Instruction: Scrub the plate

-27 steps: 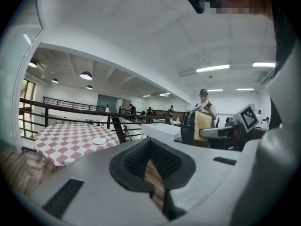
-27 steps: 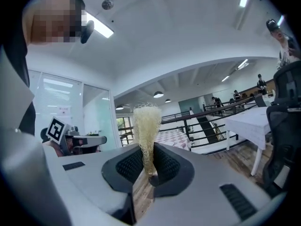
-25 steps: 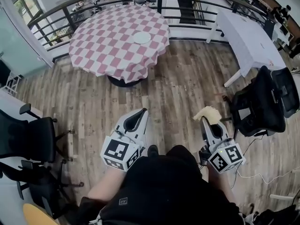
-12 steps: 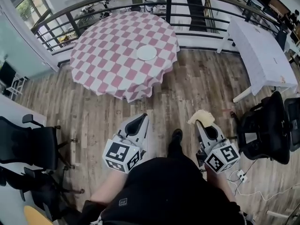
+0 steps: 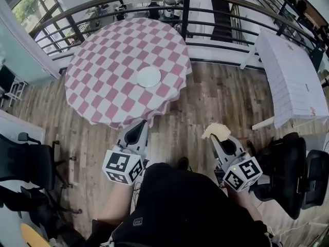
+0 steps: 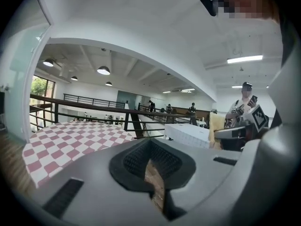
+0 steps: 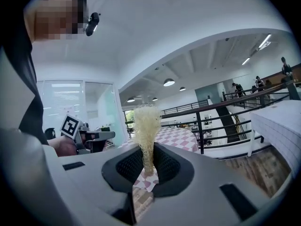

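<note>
A white plate (image 5: 149, 76) lies on a round table with a pink-and-white checked cloth (image 5: 103, 81), ahead of me in the head view. My left gripper (image 5: 139, 126) is shut and empty, its tip just short of the cloth's near edge. My right gripper (image 5: 212, 139) is shut on a pale yellow mesh scrubber (image 5: 216, 131), which stands up between the jaws in the right gripper view as scrubber (image 7: 146, 128). Both grippers hang over the wood floor, well short of the plate. The checked table (image 6: 70, 135) shows at the left of the left gripper view.
A black railing (image 5: 185, 6) runs behind the round table. A long white-clothed table (image 5: 290, 81) stands at the right, black office chairs at the right (image 5: 288, 169) and left (image 5: 25, 163). Another person (image 6: 242, 105) stands far off in the left gripper view.
The round table and plate have come nearer and shifted left in the head view as I walked forward. Both grippers keep their grip and pose.
</note>
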A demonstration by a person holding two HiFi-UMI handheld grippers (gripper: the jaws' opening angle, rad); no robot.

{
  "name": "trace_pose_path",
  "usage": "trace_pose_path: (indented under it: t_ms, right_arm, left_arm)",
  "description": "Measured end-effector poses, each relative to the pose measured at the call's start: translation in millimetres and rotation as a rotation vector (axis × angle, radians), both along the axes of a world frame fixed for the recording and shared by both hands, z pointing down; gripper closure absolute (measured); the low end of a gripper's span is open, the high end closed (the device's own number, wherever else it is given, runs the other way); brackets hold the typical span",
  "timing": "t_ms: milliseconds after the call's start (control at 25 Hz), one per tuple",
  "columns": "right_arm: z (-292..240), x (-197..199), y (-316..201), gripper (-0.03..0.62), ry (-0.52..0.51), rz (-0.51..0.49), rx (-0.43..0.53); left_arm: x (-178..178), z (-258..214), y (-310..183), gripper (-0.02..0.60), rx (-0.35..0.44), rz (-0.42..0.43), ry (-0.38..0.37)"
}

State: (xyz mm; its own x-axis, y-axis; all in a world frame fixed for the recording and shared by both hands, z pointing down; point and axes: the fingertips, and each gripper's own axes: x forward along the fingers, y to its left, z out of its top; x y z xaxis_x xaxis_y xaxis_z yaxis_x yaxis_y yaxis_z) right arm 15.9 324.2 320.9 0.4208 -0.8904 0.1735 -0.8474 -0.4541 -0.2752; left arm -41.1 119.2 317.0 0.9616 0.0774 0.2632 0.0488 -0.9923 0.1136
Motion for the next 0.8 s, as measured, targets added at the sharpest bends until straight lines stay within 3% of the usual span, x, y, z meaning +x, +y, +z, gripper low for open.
trace_pose_path:
  t_ms: [120,320,480,640,800]
  right_arm:
    - [4,15,-16,0.54,0.007,-0.017,-0.02]
    - [25,73,-7,0.54,-0.017,-0.08,-0.037]
    - [22,113,-46,0.54,-0.008,-0.104,-0.062]
    - [21,140,-101,0.54,0.032,-0.132,-0.1]
    - [23,221,-151,0.54,0.014,-0.214,-0.138]
  left_arm:
    - [13,9,-11,0.58,-0.035,-0.02,0.017]
    - [75,30,11,0.58,-0.054,-0.038,0.013]
    - [112,35,-44,0.58,-0.073,-0.092,0.008]
    - [118,48,-110,0.58,-0.144,-0.184,0.031]
    - [171,58,-142,0.58,-0.162,-0.279,0.01]
